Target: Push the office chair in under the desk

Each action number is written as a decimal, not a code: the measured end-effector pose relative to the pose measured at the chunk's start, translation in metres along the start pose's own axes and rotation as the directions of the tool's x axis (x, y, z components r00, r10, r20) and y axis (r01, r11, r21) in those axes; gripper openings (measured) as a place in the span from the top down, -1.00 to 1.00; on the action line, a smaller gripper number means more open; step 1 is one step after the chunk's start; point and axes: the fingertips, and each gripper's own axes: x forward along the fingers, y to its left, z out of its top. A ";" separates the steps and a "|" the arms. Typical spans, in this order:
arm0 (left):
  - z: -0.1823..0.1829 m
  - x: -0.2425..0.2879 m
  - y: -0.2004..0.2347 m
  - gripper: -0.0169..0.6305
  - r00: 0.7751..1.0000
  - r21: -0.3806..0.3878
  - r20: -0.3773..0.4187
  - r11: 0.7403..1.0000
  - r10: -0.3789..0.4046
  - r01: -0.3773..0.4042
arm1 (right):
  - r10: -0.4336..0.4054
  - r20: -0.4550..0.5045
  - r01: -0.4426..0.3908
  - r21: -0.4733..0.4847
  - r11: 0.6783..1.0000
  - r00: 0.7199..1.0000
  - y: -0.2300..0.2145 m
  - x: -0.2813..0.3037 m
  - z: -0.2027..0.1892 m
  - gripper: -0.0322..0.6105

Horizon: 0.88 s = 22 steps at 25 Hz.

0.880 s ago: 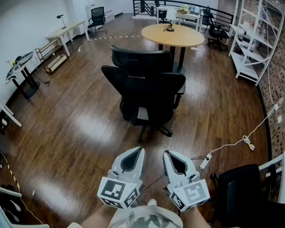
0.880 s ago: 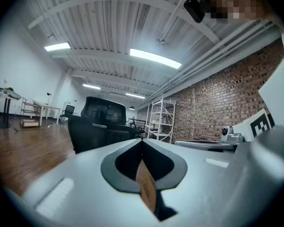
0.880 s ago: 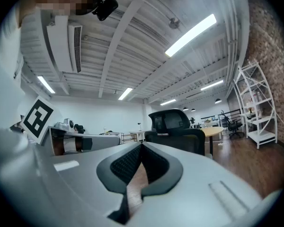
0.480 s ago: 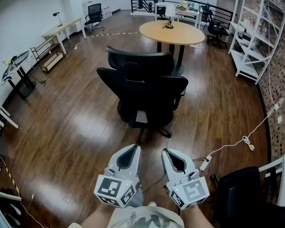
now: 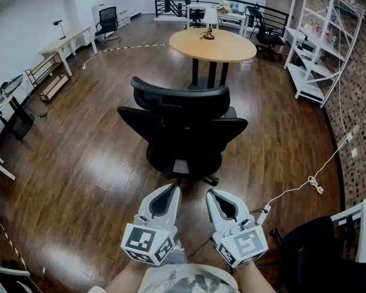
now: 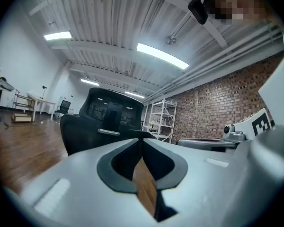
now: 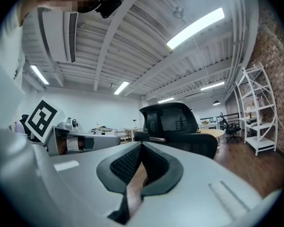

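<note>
Dark wood floor [image 5: 91, 163] separates my left gripper [image 5: 172, 191] and right gripper [image 5: 215, 195], jaws together and empty, from the black office chair [image 5: 183, 130]; push squarely toward, presumably, the round wooden desk [image 5: 222, 46]

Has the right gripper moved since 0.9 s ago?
Yes, slightly forward. The right gripper now sits a bit further ahead of the floor power strip, toward the office chair. It is shut and empty.

Dark wood floor [image 5: 79, 163], brick wall [image 5: 361, 102], white shelving [image 5: 311, 47], ceiling strip lights [image 6: 162, 56].
</note>
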 end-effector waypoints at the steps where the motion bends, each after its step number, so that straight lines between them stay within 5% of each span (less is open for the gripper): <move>1: 0.004 0.004 0.007 0.87 1.000 0.001 0.001 1.000 -0.005 0.005 | -0.005 0.000 0.005 -0.002 1.000 1.000 -0.001 0.007 0.001 0.89; 10: 0.021 0.033 0.060 0.65 0.995 0.048 -0.007 0.994 -0.098 0.098 | -0.005 -0.024 0.002 -0.108 0.994 1.000 -0.013 0.059 0.011 0.78; 22: 0.061 0.067 0.143 0.30 0.989 0.253 -0.063 0.956 -0.136 0.147 | -0.012 -0.099 -0.018 -0.292 0.956 0.995 -0.059 0.102 0.036 0.44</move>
